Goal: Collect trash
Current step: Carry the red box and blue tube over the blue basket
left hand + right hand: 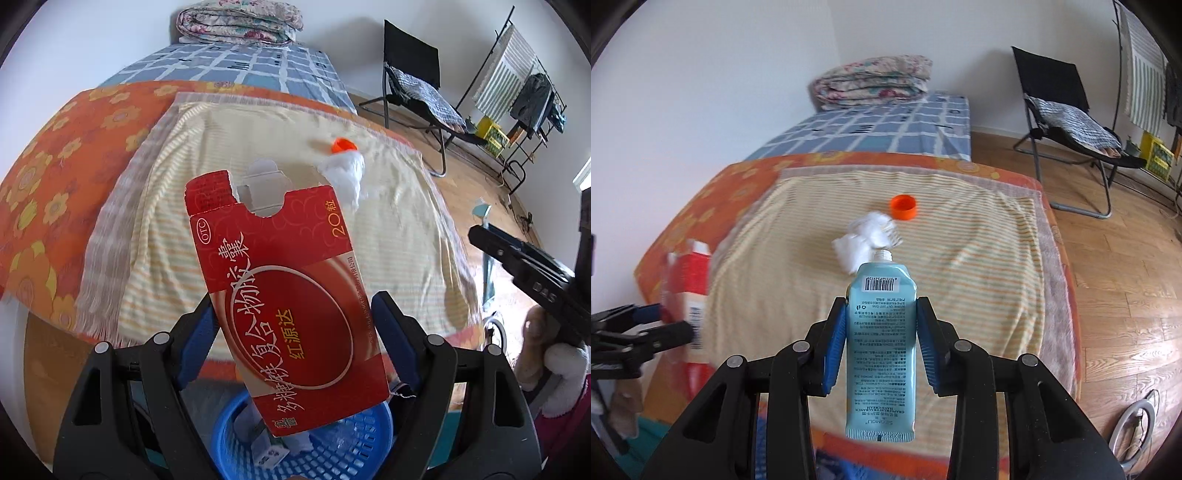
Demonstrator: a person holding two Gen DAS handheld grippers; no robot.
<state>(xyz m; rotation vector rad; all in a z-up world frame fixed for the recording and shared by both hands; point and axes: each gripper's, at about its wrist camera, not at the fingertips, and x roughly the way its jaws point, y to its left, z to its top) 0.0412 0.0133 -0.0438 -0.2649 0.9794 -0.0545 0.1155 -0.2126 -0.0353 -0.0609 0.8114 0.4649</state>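
My left gripper (295,306) is shut on a red medicine box (280,280) with a torn top flap, held above a blue mesh basket (369,432). The basket holds a small white carton (271,452). My right gripper (881,306) is shut on a teal tube (881,347) without a cap, nozzle pointing away. A crumpled white tissue (866,236) and an orange bottle cap (904,206) lie on the striped towel (979,258). In the right wrist view, the left gripper (674,319) with the red box (690,288) is at the left edge.
The towel covers an orange floral bedsheet (55,177); beyond it are a blue checked sheet (886,125) and a folded quilt (871,81). A black folding chair (1063,110) and a drying rack (517,85) stand on the wooden floor (1126,277). A person's hand (535,328) holds the right gripper.
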